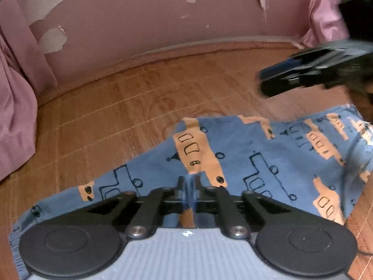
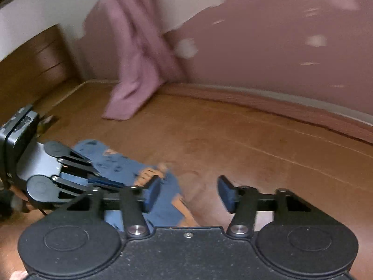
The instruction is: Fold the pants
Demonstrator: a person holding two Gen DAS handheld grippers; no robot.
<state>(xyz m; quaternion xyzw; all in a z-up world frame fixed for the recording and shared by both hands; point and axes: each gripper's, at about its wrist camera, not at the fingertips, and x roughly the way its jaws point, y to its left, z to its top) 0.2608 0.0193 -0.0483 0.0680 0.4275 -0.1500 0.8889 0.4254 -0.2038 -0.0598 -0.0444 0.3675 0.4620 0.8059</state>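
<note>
My left tongs (image 1: 188, 186) pinch a fold of the blue cotton pants with orange trucks (image 1: 244, 154), which lie on the brown wooden floor (image 1: 116, 107). My right tongs (image 2: 188, 194) are wide apart, above the floor, holding nothing.

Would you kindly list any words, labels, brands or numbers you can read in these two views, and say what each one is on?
No text reads clearly.
Left gripper: small white marks on its side near the picture's left edge, too blurred and cut off to read.
Pants: printed with drawn vehicles only, no letters.
Right gripper: no label visible.
</note>
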